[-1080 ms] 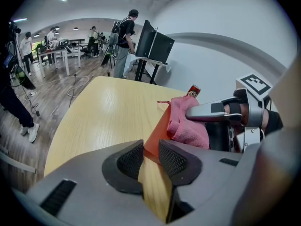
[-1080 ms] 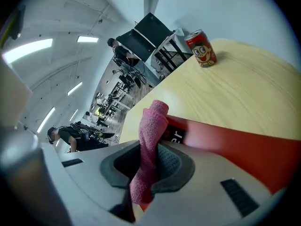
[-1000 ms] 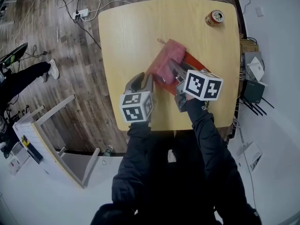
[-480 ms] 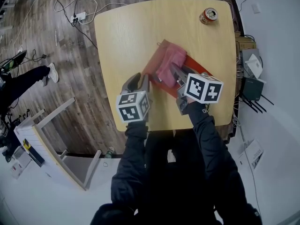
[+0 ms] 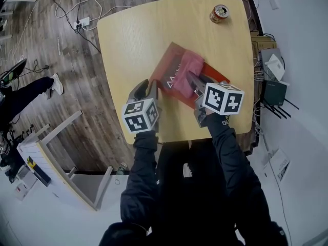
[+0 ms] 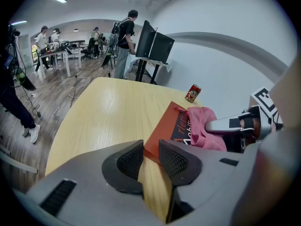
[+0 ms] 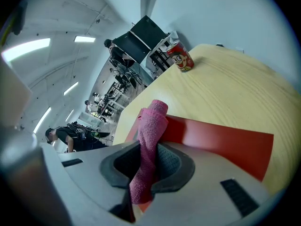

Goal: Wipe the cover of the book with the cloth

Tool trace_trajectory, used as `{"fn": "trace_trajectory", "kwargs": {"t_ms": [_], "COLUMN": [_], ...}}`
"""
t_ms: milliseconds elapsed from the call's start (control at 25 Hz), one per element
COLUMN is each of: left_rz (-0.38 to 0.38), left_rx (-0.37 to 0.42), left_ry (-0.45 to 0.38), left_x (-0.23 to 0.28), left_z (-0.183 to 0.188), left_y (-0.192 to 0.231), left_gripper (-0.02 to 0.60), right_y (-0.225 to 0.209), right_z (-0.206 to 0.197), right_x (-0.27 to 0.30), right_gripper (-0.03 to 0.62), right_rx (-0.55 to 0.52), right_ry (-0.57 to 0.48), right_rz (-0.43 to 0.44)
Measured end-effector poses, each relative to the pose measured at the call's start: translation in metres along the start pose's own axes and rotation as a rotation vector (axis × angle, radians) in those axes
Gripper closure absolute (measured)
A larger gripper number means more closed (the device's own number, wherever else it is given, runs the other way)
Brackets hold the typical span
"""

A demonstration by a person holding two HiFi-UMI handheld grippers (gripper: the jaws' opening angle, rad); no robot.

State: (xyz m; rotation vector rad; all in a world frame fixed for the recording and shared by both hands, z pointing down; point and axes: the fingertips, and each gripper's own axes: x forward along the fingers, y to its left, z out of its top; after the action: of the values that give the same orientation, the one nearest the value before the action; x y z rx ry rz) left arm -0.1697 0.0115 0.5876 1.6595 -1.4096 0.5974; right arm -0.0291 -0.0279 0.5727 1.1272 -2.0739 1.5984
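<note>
Book [image 5: 169, 65] flat on table [image 5: 133, 35], red cover up, just right of centre; soda can [image 5: 221, 13] at its 1 o'clock, well apart. Right gripper [image 5: 193, 82] clamped tight on pink cloth [image 5: 185, 70], cloth bunched on the cover. Left gripper [image 5: 145, 87] at book's 8 o'clock, jaws a narrow gap apart, gripping nothing, book's corner just beyond their tips

So the head view stares steeply down from above the person at the whole table [image 5: 136, 40], while both gripper views sit low and close behind their own jaws, skimming the tabletop, and all three share the book [image 5: 166, 69] and can [image 5: 220, 13].
</note>
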Motion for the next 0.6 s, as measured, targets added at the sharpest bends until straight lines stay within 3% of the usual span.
{"fn": "trace_trajectory", "kwargs": {"t_ms": [600], "left_rz": [0.011], "left_rx": [0.014], "left_ry": [0.01], "left_x": [0.0], "left_z": [-0.001], "left_y": [-0.001], "left_gripper": [0.471], "right_y": [-0.025], "right_z": [-0.007], "right_x": [-0.03], "right_gripper": [0.516], "right_rx": [0.016], "right_ry": [-0.002], "right_rz": [-0.027]}}
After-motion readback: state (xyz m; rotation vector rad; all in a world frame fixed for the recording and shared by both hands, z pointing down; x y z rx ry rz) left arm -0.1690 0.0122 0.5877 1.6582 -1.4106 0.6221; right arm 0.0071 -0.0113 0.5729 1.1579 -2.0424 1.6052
